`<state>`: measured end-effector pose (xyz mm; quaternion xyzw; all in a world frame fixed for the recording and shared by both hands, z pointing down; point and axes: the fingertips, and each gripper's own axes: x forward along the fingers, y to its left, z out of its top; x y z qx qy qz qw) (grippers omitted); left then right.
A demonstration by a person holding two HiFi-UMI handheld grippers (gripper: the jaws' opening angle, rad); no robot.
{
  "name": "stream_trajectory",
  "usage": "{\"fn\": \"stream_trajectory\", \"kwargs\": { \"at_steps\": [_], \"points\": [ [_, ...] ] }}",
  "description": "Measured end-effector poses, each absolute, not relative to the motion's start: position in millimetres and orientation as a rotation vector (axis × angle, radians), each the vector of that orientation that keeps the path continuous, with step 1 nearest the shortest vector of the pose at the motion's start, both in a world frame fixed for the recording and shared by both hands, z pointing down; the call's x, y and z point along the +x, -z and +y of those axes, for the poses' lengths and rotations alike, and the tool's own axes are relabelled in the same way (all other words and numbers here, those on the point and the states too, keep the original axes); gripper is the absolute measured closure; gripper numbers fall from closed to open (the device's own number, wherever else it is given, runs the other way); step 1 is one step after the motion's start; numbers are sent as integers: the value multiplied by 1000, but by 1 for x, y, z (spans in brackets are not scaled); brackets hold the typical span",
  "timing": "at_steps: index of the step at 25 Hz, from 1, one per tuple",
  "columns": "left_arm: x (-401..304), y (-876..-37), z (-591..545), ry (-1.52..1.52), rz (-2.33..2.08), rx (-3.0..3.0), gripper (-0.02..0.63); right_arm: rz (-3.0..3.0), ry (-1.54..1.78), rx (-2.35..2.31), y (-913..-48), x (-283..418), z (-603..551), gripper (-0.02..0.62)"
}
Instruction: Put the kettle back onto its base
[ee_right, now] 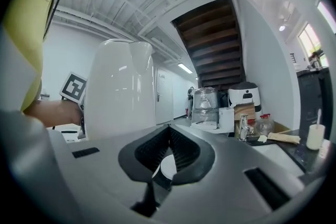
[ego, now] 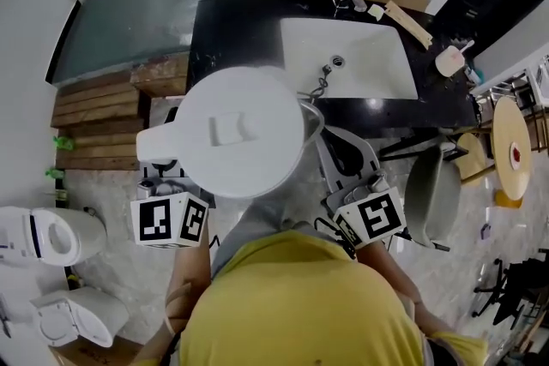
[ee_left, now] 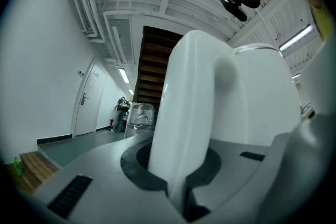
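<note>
Left gripper (ee_left: 176, 165) clamps the white kettle (ego: 240, 129) by its handle (ee_left: 189, 113). Right gripper (ee_right: 169, 139), just right of the kettle, has its 2 jaws together, empty.

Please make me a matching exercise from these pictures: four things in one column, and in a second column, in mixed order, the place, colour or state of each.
1 kettle
2 sink
3 round table
4 right gripper

A yellow, at the head view's right edge
B jaws together, nothing between them
C clamped in the left gripper
D set in the black counter

Pairs: 1-C, 2-D, 3-A, 4-B
</note>
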<state>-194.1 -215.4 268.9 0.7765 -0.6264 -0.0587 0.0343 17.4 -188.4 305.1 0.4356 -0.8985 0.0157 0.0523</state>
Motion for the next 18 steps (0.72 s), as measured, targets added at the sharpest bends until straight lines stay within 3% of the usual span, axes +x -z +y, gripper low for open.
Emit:
{"fn": "stream_trajectory", "kwargs": {
  "at_steps": [18],
  "points": [
    [-196, -280, -330, 179, -1771, 2541, 580, -2715, -24, 1438, -307, 10, -248, 578]
  ]
}}
